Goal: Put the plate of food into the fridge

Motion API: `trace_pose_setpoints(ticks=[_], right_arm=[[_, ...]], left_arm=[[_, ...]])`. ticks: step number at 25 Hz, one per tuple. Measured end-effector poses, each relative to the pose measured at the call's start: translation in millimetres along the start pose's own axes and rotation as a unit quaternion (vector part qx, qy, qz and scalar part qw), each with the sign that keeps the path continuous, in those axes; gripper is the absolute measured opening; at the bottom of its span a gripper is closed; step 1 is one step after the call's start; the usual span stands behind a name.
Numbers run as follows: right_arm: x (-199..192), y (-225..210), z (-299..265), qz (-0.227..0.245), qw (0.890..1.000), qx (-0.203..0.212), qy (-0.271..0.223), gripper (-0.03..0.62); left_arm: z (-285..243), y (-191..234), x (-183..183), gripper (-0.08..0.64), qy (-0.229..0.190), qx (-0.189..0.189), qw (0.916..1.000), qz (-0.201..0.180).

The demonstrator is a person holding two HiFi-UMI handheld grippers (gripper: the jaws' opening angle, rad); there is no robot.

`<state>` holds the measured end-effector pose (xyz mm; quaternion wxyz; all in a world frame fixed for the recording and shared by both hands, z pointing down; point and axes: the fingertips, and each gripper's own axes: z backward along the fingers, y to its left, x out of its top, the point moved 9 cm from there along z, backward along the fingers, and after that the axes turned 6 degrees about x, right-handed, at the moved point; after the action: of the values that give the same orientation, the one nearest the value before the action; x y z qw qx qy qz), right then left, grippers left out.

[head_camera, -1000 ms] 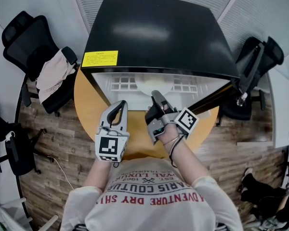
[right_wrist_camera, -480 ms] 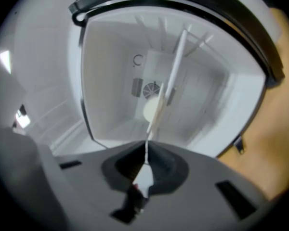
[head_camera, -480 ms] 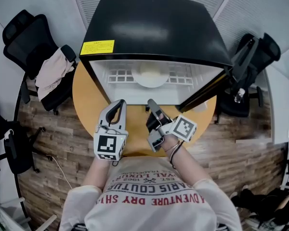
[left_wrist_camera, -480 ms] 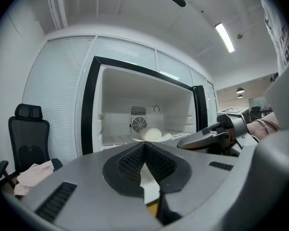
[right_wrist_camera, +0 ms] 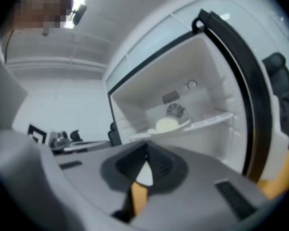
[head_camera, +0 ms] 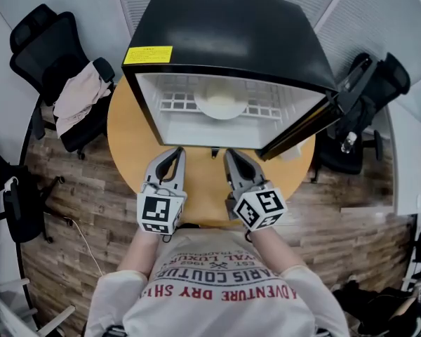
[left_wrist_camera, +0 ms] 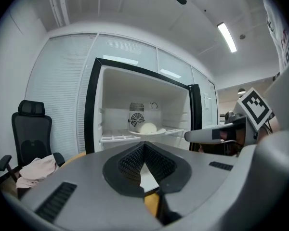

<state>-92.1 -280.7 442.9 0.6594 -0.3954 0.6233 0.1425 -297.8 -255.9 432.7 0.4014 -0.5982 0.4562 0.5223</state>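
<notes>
The black mini fridge point(head_camera: 224, 34) stands open on the round wooden table point(head_camera: 126, 146). Inside it, a white plate holding a pale round piece of food point(head_camera: 221, 104) rests on the wire shelf; it also shows in the left gripper view point(left_wrist_camera: 147, 128) and the right gripper view point(right_wrist_camera: 167, 125). Both grippers hover side by side over the table in front of the fridge mouth, well short of the plate. My left gripper point(head_camera: 174, 153) point(left_wrist_camera: 143, 146) is shut and holds nothing. My right gripper point(head_camera: 233, 154) point(right_wrist_camera: 145, 155) is likewise shut and empty.
The fridge door point(head_camera: 302, 128) hangs open to the right, above the table's right edge. A black office chair with a pinkish garment point(head_camera: 74, 97) stands to the left, and another black chair point(head_camera: 368, 90) stands to the right. The floor is wood planks.
My right gripper has drawn back from the fridge mouth toward my body, rolled its marker cube upward and shut its jaws. The left gripper has stayed put.
</notes>
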Motion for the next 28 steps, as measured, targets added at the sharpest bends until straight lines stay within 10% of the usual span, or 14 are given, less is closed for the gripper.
trace_pose_setpoints(ticks=[6,28], right_arm=[[5.7,1.7,16.8,0.119,0.992,-0.039,-0.011,0.029],[6.6,6.9,21.8,0.107,0.993,-0.045,0.009,0.028]], left_arm=[[6.5,-3.6,-0.9,0.026,0.003,-0.008,1.0,0.002],[9.7,-4.4,4.7,0.026,-0.013,-0.052,0.9985,-0.008]])
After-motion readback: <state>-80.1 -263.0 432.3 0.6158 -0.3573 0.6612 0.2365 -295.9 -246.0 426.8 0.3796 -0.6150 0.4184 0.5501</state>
